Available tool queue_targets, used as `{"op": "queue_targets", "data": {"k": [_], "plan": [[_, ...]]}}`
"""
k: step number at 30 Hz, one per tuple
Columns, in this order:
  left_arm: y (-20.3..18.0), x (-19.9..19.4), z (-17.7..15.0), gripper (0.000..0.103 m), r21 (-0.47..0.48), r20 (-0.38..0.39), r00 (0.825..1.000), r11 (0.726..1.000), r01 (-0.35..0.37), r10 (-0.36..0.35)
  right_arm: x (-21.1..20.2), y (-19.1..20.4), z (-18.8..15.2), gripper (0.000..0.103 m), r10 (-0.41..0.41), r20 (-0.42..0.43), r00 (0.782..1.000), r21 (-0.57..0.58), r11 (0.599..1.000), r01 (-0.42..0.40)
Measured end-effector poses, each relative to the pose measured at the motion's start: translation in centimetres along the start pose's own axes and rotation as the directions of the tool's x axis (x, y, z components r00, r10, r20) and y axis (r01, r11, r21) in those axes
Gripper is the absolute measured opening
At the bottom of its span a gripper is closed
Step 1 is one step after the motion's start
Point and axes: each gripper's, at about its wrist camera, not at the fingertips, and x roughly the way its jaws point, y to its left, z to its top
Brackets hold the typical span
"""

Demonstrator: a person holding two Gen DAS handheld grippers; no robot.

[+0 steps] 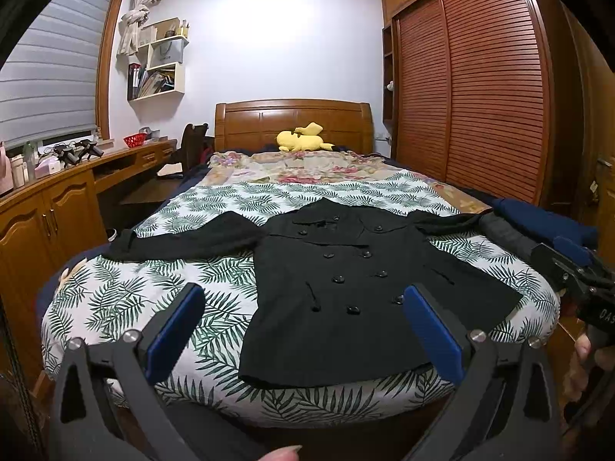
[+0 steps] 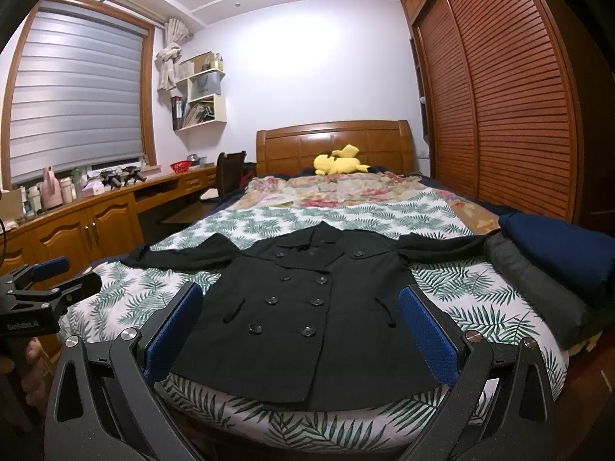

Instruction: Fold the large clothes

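A black double-breasted coat [image 1: 346, 288] lies flat and face up on the leaf-print bedspread [image 1: 127, 299], sleeves spread out to both sides, hem toward me. It also shows in the right wrist view [image 2: 303, 307]. My left gripper [image 1: 303, 296] is open and empty, held above the foot of the bed before the coat's hem. My right gripper [image 2: 300, 296] is open and empty, at the same height beside it. The right gripper shows at the right edge of the left wrist view [image 1: 569, 265]; the left gripper shows at the left edge of the right wrist view [image 2: 57, 276].
Folded dark blue and grey clothes [image 2: 557, 269] are stacked on the bed's right side by the coat's sleeve. A yellow plush toy [image 2: 340, 161] lies at the wooden headboard. A wooden desk [image 2: 96, 207] runs along the left; a louvred wardrobe [image 2: 511, 96] stands on the right.
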Motion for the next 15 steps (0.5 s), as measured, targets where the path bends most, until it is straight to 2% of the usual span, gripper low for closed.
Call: {"op": "queue_targets", "data": {"k": [15], "plan": [[-0.07, -0.07, 0.12, 0.103, 0.004, 0.001, 1.000, 1.000, -0.002, 0.002, -0.06, 0.16, 0.07, 0.103, 0.002, 0.005, 1.000, 0.003, 1.000, -0.002]]}}
